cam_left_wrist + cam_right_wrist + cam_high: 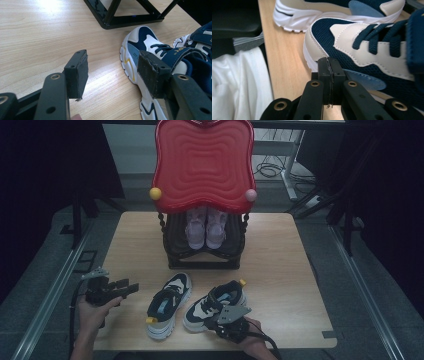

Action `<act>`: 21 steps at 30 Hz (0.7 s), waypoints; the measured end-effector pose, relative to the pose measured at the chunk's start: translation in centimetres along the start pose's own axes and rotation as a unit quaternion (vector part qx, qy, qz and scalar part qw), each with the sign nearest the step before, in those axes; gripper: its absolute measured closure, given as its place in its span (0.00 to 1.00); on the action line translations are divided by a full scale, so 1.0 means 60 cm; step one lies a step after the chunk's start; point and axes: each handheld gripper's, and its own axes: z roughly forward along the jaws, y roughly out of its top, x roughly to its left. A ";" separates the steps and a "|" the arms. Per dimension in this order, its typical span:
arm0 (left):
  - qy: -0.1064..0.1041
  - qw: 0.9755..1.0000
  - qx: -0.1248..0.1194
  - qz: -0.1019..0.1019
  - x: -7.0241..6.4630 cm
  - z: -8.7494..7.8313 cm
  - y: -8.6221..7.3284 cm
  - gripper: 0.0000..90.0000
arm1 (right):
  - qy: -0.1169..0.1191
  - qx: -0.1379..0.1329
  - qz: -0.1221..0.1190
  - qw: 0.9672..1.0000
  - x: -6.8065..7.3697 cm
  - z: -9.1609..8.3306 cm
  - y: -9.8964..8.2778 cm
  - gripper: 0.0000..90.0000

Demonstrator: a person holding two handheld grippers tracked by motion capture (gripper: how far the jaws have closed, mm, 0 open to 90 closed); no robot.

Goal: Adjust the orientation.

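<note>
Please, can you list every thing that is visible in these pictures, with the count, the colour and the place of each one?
sneakers: 2, navy and white, front of table, side by side.
small shoes: 2, lilac, on the rack's lower shelf.
shoe rack: 1, black, back middle of table.
red panel: 1, red, on top of the rack.
table: 1, light wood.
left gripper: 1, black, front left, jaws open.
right gripper: 1, black, jaws shut, at the right sneaker.

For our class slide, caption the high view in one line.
Two navy sneakers on a table before a shoe rack, flanked by hand-held grippers.
</note>
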 end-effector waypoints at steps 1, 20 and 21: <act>0.000 1.000 0.000 -0.001 0.000 0.000 0.000 0.47 | -0.005 -0.001 0.001 1.000 -0.001 0.001 0.002 0.99; -0.002 1.000 0.001 0.000 0.000 -0.001 -0.001 0.47 | -0.057 -0.055 0.043 0.996 -0.014 -0.050 0.019 0.99; -0.002 1.000 0.001 0.000 -0.001 -0.001 -0.001 0.47 | -0.060 -0.062 0.047 0.995 -0.018 -0.063 0.018 0.99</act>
